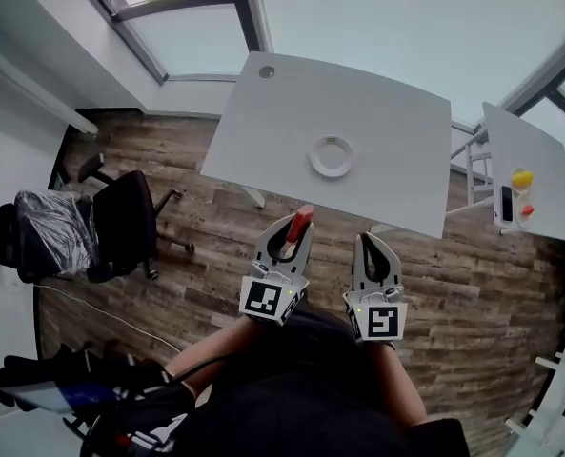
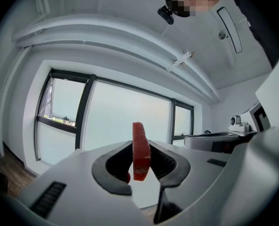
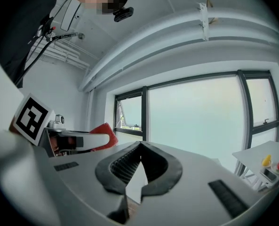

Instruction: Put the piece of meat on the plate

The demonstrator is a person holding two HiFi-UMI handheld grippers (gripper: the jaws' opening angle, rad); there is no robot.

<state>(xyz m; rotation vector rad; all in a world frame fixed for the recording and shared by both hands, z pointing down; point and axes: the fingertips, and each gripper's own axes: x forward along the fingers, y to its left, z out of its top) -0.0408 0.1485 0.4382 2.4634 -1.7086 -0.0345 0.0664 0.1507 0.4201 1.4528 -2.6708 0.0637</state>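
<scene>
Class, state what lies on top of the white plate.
The plate looks bare. The piece of meat is clamped in the left gripper. The tabletop beneath the plate is covered.

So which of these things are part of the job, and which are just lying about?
In the job:
meat, gripped in the left gripper
plate on the table

Lying about:
chair
side table, with a yellow thing and a red thing on it
</scene>
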